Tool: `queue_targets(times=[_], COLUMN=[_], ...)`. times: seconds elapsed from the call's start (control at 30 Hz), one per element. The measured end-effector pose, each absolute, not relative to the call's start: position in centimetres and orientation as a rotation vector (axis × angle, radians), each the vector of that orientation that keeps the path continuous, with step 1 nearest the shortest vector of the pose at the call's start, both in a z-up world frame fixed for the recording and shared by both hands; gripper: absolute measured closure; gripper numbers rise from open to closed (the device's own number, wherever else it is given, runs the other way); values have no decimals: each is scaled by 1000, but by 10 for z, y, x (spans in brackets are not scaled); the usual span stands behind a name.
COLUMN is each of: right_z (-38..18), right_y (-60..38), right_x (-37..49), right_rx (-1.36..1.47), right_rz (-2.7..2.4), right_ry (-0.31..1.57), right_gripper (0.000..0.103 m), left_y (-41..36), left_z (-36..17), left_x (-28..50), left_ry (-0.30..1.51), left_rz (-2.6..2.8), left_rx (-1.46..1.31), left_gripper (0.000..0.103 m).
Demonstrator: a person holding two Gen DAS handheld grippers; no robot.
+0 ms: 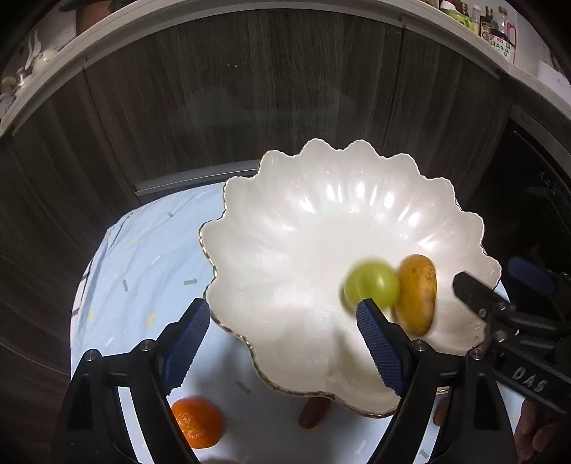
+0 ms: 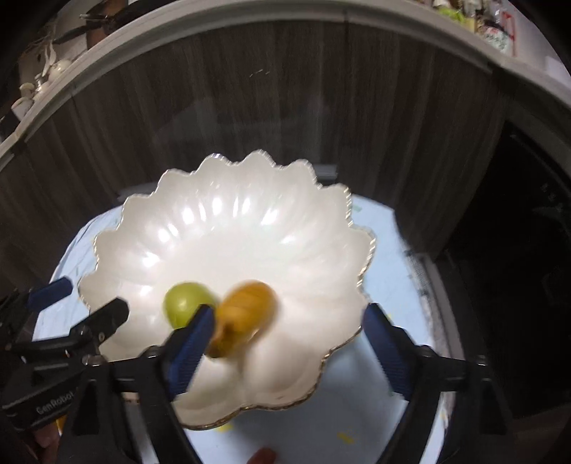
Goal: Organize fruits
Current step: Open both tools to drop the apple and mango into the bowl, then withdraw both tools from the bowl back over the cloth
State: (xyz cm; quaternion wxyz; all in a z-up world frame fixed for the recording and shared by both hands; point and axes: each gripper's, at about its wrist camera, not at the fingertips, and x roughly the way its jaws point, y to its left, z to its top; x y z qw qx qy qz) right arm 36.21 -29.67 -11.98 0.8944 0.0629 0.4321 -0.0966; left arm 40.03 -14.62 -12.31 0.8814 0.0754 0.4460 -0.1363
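Note:
A white scalloped bowl (image 1: 321, 185) (image 2: 249, 185) with a gold rim stands on a round table. Inside it lie a green round fruit (image 1: 371, 287) (image 2: 185, 301) and a yellow-brown oval fruit (image 1: 417, 294) (image 2: 246, 314), side by side and both blurred. My left gripper (image 1: 282, 342) (image 2: 78, 303) hangs open over the bowl's near left edge, nothing between its blue pads. My right gripper (image 2: 291, 346) (image 1: 496, 282) is open over the bowl's near right side; the yellow-brown fruit lies just beyond its left pad, free of it. An orange (image 1: 198, 421) rests on the cloth outside the bowl.
A light blue patterned cloth (image 1: 142, 257) (image 2: 385, 242) covers the table. A small reddish-brown fruit (image 1: 314, 412) (image 2: 262, 457) lies by the bowl's near rim. Dark wood cabinet doors (image 1: 249, 89) rise close behind the table, under a counter with bottles (image 1: 496, 25).

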Motion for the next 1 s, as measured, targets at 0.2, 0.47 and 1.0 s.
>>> queue_targets(times=[0.2,0.47,1.0], right_z=[-112,-92,-54], right_y=[-300,-292,-270], right_x=[355,339,294], right_rx=[132,126,112], right_rz=[-216,-220,-201], right_ry=[883,856,802], right_gripper=[14,13,13], left_y=[-142,-131,-98], left_z=[-114,-90,-50], left_x=[392,375,324], left_ry=[906,867,804], left_rz=[-262,-251,-229], left_rx=[146,141,125], left_gripper=[9,8,8])
